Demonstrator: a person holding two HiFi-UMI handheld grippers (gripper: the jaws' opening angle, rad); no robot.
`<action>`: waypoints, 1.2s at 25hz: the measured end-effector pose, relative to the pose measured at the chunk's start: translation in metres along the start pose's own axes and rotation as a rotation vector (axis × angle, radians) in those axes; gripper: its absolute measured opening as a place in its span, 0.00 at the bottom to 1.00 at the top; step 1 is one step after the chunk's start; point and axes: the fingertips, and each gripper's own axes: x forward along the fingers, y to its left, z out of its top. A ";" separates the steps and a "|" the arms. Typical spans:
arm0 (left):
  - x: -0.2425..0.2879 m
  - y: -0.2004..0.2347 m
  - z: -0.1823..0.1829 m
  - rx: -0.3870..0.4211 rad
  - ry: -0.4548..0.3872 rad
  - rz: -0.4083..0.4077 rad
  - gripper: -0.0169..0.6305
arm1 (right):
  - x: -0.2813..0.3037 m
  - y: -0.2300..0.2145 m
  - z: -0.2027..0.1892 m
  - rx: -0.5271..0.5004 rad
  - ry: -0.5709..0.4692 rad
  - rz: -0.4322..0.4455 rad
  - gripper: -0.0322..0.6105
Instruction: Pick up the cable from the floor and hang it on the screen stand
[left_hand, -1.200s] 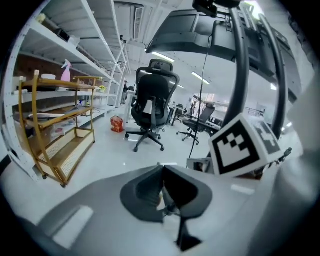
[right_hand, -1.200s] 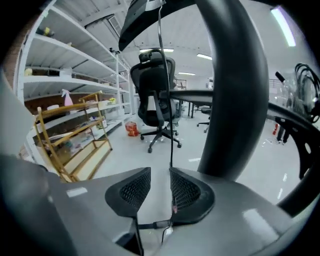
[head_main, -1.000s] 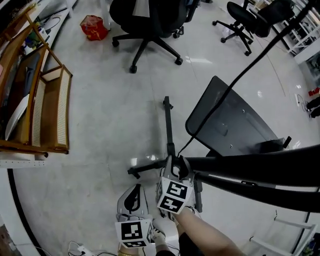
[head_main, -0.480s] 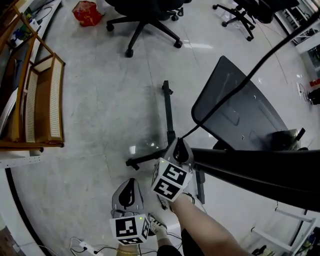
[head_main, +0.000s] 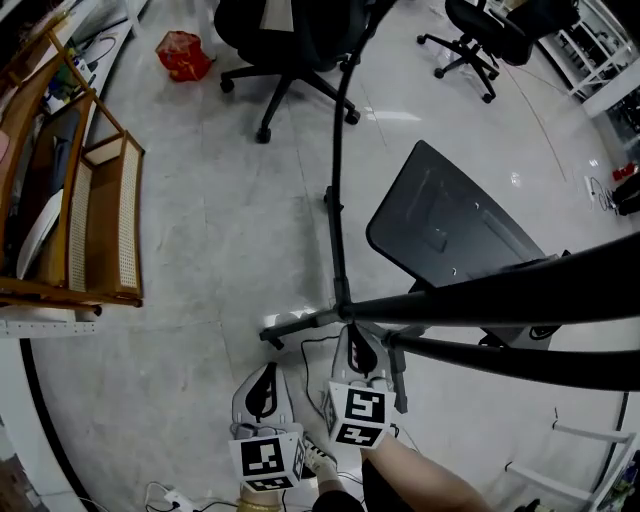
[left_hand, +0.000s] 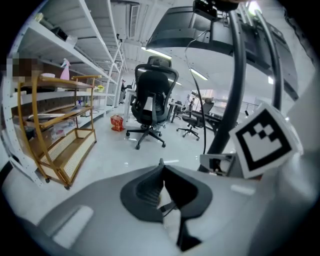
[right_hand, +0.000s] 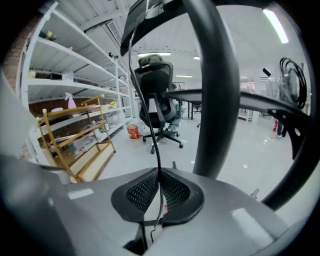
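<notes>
Changed since a second ago: right gripper (right_hand: 159, 171) pulled back toward me, and its jaws have just been closing, now narrow and pinching the cable (right_hand: 151, 136). Cable rises ahead from the jaw tips, so I judge the pickup done and hanging outstanding. Stand (right_hand: 215, 100) looms just right of the jaws. Right hand tilted downward. Left gripper (left_hand: 161, 167) alongside, tilted downward, jaws together, apparently empty.

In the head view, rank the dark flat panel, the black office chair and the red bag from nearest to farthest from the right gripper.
1. Dark flat panel, just up and right of the right gripper.
2. Black office chair, top centre.
3. Red bag, top left, farthest.
</notes>
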 end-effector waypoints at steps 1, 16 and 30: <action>-0.010 -0.004 0.006 0.007 -0.002 -0.006 0.04 | -0.018 0.004 0.003 -0.013 -0.003 0.028 0.06; -0.239 -0.142 0.199 0.116 -0.124 -0.261 0.04 | -0.311 0.008 0.186 -0.132 -0.208 0.249 0.06; -0.354 -0.302 0.393 0.316 -0.318 -0.444 0.04 | -0.485 -0.086 0.398 -0.173 -0.470 0.120 0.07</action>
